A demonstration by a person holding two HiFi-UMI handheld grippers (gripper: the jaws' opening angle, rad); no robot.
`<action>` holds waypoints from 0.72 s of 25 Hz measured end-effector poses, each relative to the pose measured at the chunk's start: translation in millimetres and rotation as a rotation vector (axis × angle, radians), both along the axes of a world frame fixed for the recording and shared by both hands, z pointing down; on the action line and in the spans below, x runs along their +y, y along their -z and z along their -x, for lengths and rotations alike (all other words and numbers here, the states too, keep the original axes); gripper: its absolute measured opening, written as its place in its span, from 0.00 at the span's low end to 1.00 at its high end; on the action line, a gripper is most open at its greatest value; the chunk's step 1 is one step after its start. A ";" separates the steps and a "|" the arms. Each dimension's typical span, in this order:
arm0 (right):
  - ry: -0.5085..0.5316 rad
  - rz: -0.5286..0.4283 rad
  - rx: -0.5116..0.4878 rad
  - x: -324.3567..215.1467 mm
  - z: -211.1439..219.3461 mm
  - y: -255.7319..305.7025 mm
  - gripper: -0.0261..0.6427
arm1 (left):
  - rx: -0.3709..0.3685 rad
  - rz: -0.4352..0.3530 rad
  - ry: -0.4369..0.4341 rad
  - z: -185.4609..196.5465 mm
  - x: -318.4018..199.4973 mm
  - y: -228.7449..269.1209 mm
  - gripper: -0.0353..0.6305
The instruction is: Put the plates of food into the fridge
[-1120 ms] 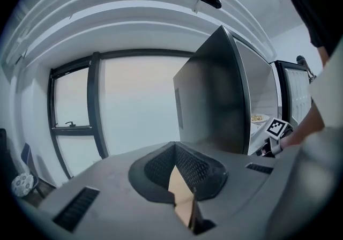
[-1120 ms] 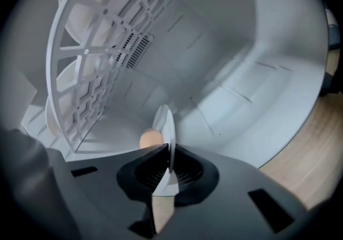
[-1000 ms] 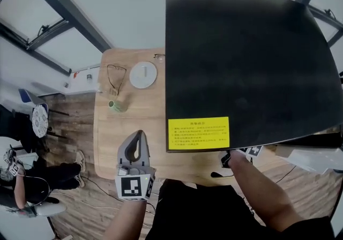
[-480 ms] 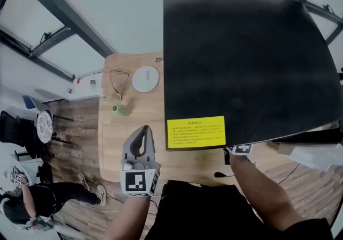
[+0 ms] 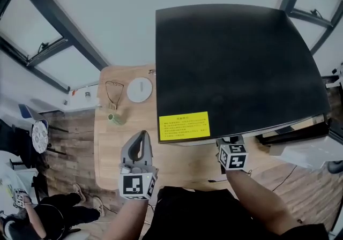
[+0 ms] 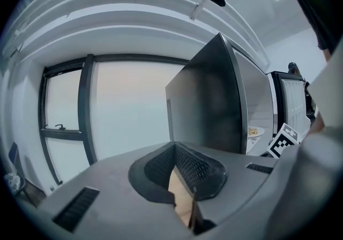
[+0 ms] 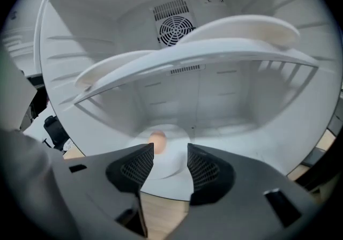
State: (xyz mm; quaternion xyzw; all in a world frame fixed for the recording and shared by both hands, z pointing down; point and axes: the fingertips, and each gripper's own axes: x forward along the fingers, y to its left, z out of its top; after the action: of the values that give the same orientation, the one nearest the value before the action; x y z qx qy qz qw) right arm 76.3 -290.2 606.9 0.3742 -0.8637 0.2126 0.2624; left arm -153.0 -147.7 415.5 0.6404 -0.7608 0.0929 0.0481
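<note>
In the right gripper view a white plate (image 7: 170, 153) carrying a peach-coloured piece of food (image 7: 157, 140) rests on the floor of the open white fridge (image 7: 252, 110). My right gripper (image 7: 166, 163) sits at the fridge's front edge; its jaws are opening, the plate's near rim shows in the gap and neither pad touches it. From the head view that gripper (image 5: 231, 142) is at the front edge of the black fridge top (image 5: 230, 67). My left gripper (image 5: 139, 142) hovers over the wooden table (image 5: 107, 148), shut and empty. An empty white plate (image 5: 140, 89) lies on the table's far side.
Two more white plates (image 7: 244, 25) (image 7: 110, 70) sit on the shelf above, under a fan grille (image 7: 173, 27). Glasses (image 5: 113, 91) and a green cup (image 5: 115, 119) lie on the table's left part. A person (image 5: 37, 225) is on the floor at lower left.
My right gripper has drawn back from under the fridge top towards me, so its marker cube is now fully in view. The left gripper has stayed roughly in place.
</note>
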 end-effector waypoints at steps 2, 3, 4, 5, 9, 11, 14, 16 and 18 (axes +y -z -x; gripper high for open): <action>0.020 -0.029 -0.013 8.8 -2.0 9.6 0.35 | 0.014 -0.029 0.005 -2.4 1.9 3.4 0.06; 0.027 -0.046 -0.021 12.2 -4.1 15.8 0.35 | 0.014 -0.044 0.000 -4.9 2.4 4.9 0.06; 0.032 -0.063 -0.033 14.9 -6.3 22.9 0.35 | 0.011 -0.051 -0.010 -8.0 2.8 5.6 0.06; 0.038 -0.077 -0.045 17.2 -8.5 30.5 0.35 | 0.009 -0.052 -0.019 -11.0 3.2 5.7 0.06; 0.059 -0.125 -0.082 26.3 -23.9 62.6 0.30 | 0.044 -0.056 -0.029 -20.6 8.2 3.2 0.06; 0.070 -0.163 -0.116 32.5 -33.1 82.0 0.24 | 0.054 -0.060 -0.035 -25.8 12.3 2.2 0.06; 0.077 -0.234 -0.161 37.5 -46.4 111.4 0.21 | 0.060 -0.058 -0.054 -37.3 18.0 -0.5 0.06; 0.063 -0.270 -0.173 36.6 -56.4 127.6 0.19 | 0.082 -0.050 -0.068 -46.5 21.5 -3.4 0.06; 0.041 -0.281 -0.189 33.0 -65.4 139.6 0.15 | 0.102 -0.044 -0.077 -51.2 23.5 -5.7 0.06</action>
State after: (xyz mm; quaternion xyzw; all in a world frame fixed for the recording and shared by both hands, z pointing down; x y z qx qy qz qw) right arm 141.7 -257.2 467.3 0.3678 -0.9132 0.1188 0.1293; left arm -101.8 -124.2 421.1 0.6741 -0.7340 0.0452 0.0692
